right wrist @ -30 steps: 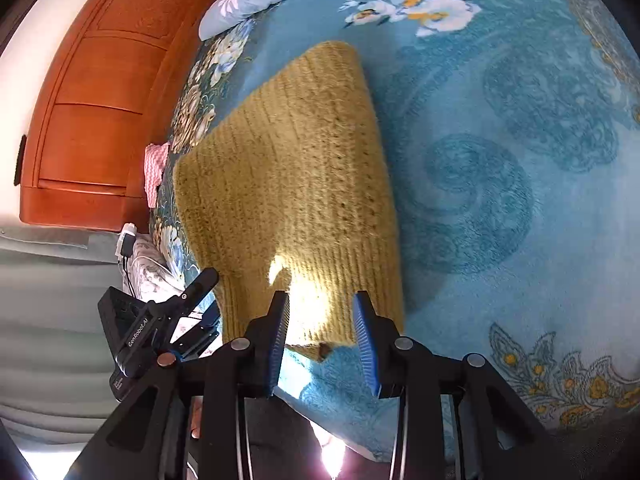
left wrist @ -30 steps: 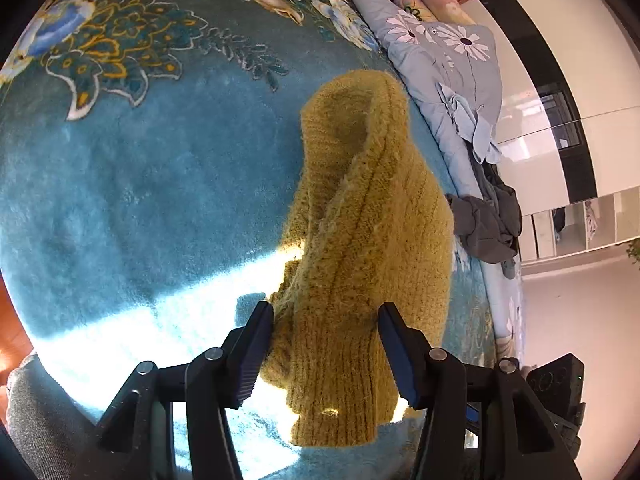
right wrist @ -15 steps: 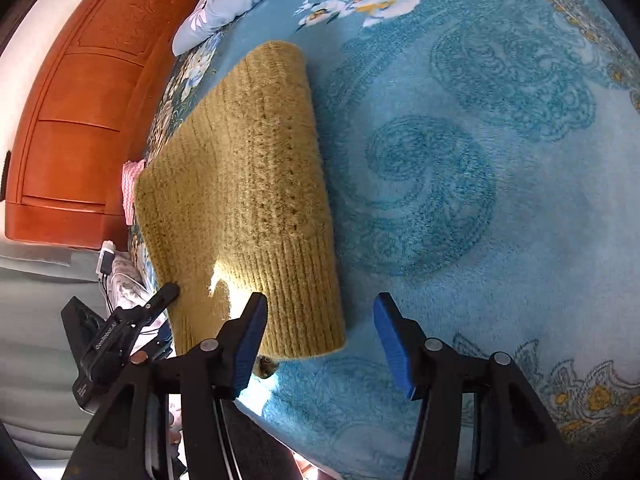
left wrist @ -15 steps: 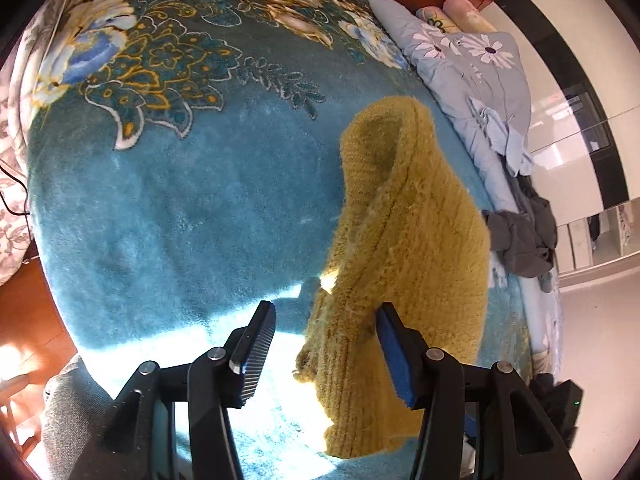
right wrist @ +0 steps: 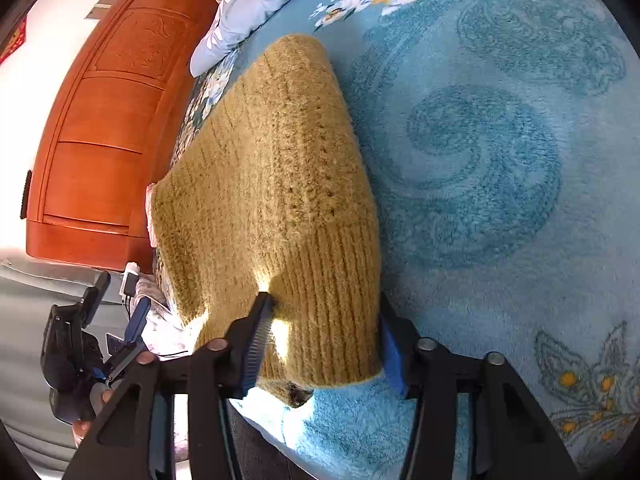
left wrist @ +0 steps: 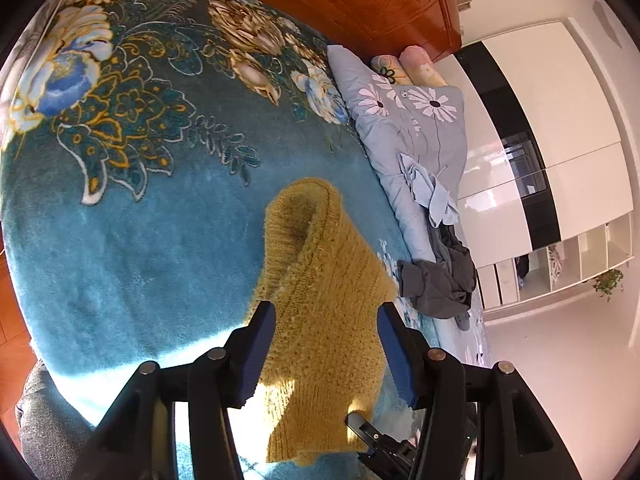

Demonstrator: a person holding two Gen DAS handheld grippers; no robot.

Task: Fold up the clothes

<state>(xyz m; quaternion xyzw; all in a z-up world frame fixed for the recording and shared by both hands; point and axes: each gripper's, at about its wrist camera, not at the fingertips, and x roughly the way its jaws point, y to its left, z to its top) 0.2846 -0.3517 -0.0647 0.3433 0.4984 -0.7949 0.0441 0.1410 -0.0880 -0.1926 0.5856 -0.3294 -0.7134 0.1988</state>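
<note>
From my left wrist camera I see the left gripper [left wrist: 326, 350] with its two blue fingers [left wrist: 256, 354] spread wide, and the mustard knitted sweater [left wrist: 320, 304] lies between them without being pinched; I cannot tell if the pads touch the wool at the sides. The sweater is folded into a long strip that starts under the fingers and runs forward over the blue flower-pattern blanket [left wrist: 120, 240] of the bed, with a rounded open fold at its far end. A bright patch of sunlight crosses the blanket just left of the left finger. Beyond the right finger, near the far part of the sweater, a grey crumpled garment [left wrist: 440, 284] lies on the blanket, and further ahead is a pale blue pillow with daisies [left wrist: 412, 120]. At the far end stands the wooden headboard [left wrist: 360, 0]. From my right wrist camera, the right gripper [right wrist: 324, 340] also has its fingers [right wrist: 256, 344] spread, and the ribbed hem of the sweater [right wrist: 280, 184] sits in the gap between them; the right finger is at the hem's edge, the left one against the knit where sunlight falls. The sweater widens forward and to the left of the fingers. To the right of the fingers there is only blanket [right wrist: 500, 160]. Low to the left of the left finger I see the other gripper [right wrist: 76, 356], held by a hand [right wrist: 92, 404].
</note>
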